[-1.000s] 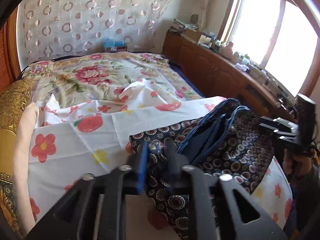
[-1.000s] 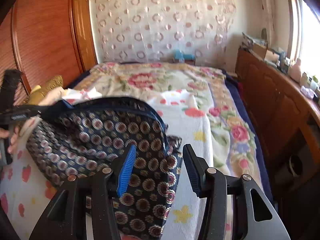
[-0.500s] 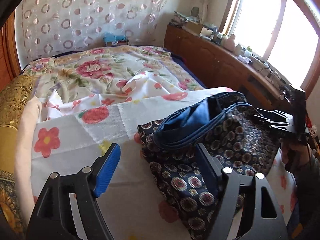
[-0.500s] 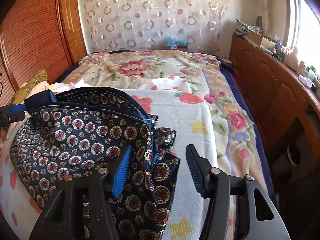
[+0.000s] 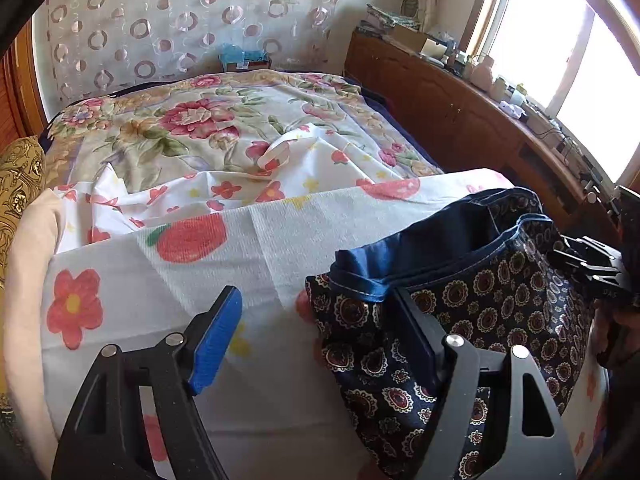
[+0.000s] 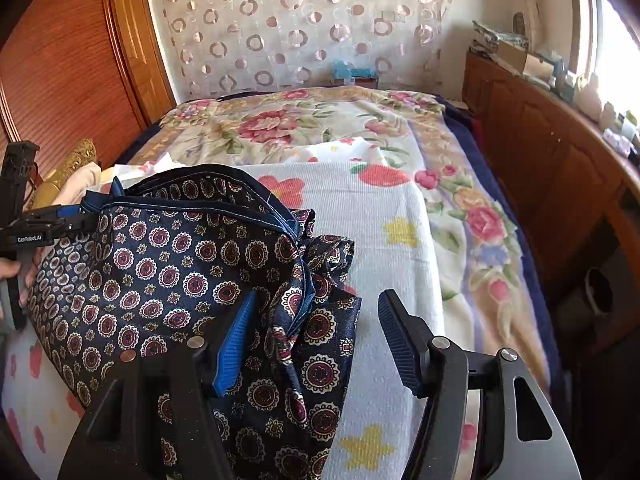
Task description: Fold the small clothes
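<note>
On the flowered sheet (image 5: 260, 236), patterned shorts (image 5: 472, 320) between both gaping tongs, left (image 5: 320, 336); right (image 6: 316, 332).

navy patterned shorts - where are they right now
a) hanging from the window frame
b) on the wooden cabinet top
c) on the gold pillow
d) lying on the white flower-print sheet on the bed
d, the navy patterned shorts lie spread on the white flower-print sheet covering the bed.
</note>
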### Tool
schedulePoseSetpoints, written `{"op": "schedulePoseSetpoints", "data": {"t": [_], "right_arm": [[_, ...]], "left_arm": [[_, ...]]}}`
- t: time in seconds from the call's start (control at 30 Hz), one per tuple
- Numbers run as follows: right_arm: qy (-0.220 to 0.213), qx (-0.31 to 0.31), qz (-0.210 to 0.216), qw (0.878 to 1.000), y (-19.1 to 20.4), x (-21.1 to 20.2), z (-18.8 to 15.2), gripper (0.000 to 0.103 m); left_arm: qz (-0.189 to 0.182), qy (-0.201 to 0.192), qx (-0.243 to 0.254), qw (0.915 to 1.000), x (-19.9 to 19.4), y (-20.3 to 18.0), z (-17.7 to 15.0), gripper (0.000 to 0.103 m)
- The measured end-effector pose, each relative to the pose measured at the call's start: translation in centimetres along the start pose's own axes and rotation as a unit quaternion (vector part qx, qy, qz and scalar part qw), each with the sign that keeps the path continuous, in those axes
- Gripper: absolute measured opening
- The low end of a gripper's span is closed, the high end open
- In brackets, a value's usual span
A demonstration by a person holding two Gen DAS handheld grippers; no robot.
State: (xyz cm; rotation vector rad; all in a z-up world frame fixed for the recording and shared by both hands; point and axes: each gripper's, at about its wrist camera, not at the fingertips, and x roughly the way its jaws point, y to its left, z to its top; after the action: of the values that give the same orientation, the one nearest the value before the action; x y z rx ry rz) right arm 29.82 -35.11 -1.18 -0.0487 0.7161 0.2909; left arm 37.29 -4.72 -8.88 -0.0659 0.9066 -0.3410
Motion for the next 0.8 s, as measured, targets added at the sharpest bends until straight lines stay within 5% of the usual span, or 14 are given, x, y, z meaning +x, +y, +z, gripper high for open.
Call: {"op": "schedulePoseSetpoints", "data": {"t": [0.23, 0.3, 0.43, 0.8], "right_arm": [[0.007, -0.009, 0.034, 0.999, -0.1, 0.6, 0.7, 0.064], [0.008, -0.015, 0.047, 0.999, -0.1, 0.8, 0.9, 0.054], [0.008, -0.023, 0.088, 0.996, 0.1, 0.8, 1.0, 0.014], [-0.111, -0.058, 0.078, 0.989, 3.7, -7.0, 1.5, 0.009]], "left_arm": [[-0.034, 0.004, 0.013, 0.9993, 0.3, -0.7, 0.3, 0.039], [-0.044, 0.007, 0.011, 0.9989, 0.4, -0.8, 0.3, 0.03], [-0.049, 0.0, 0.012, 0.9987, -0.7, -1.2, 0.6, 0.009], [-0.049, -0.13, 0.02, 0.9901, -12.4, -2.3, -0.7, 0.005]]}}
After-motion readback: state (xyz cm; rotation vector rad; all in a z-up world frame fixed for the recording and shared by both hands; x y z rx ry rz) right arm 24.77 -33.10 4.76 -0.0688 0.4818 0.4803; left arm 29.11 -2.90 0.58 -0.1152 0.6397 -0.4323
